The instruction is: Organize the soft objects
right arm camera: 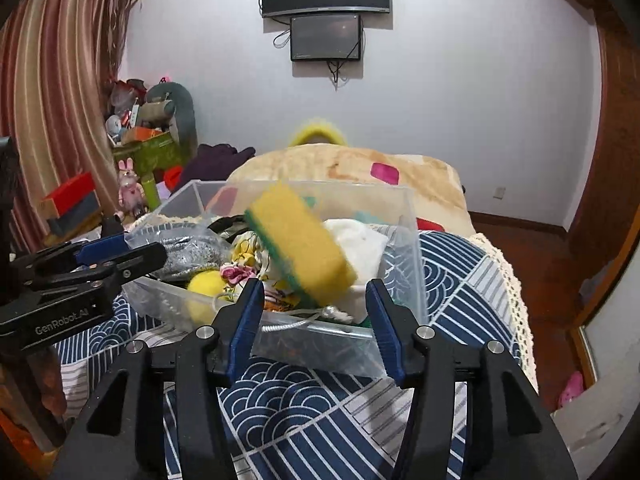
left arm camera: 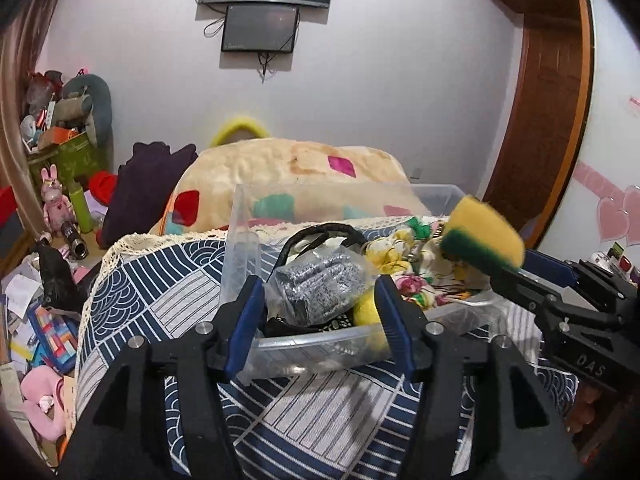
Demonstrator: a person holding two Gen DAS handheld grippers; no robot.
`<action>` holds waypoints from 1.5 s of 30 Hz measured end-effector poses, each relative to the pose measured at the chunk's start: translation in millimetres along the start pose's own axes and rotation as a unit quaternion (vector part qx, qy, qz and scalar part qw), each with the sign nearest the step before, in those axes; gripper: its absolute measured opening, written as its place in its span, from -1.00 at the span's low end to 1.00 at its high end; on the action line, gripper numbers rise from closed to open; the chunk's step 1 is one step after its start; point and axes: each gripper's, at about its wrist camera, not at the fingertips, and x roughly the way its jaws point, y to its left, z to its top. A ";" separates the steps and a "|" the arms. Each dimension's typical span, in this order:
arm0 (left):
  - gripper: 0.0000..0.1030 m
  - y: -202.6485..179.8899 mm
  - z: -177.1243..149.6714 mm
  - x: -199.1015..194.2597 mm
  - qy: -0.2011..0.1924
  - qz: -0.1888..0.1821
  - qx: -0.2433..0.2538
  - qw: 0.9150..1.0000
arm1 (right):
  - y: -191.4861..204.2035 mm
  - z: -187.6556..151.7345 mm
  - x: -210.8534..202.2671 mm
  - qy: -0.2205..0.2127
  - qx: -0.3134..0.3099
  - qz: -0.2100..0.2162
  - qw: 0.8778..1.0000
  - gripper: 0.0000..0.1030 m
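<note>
Above the clear bin point(right arm camera: 404, 240), a sponge point(right arm camera: 300, 242) hangs blurred between open right hand-held gripper point(right arm camera: 316, 322) fingers

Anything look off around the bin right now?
The yellow-green sponge hangs tilted and motion-blurred above the clear plastic bin, touching neither finger of the open right tool. It looks mid-drop, not placed.

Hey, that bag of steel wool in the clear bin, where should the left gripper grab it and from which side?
Probably from above, pinching the crinkled plastic top of the steel wool bag. It lies on the heap in the clear bin, near the front wall, right ahead of the open left gripper. The bin wall blocks a level approach.
</note>
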 end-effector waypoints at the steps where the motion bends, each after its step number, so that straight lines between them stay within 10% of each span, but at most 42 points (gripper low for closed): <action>1: 0.13 -0.5 0.1 -5.1 -0.004 -0.001 0.000 1.000 | -0.3 0.7 -1.9 -0.003 0.000 -0.001 1.000 -0.04; 20: 0.28 -28.8 3.0 -127.1 -0.139 -0.036 0.041 0.989 | 6.9 15.0 -109.9 -0.138 0.001 0.034 0.990 0.15; 45: 0.60 -35.9 -20.0 -133.7 -0.142 -0.051 0.042 0.988 | 9.6 -6.9 -106.8 -0.141 0.012 0.040 0.989 0.49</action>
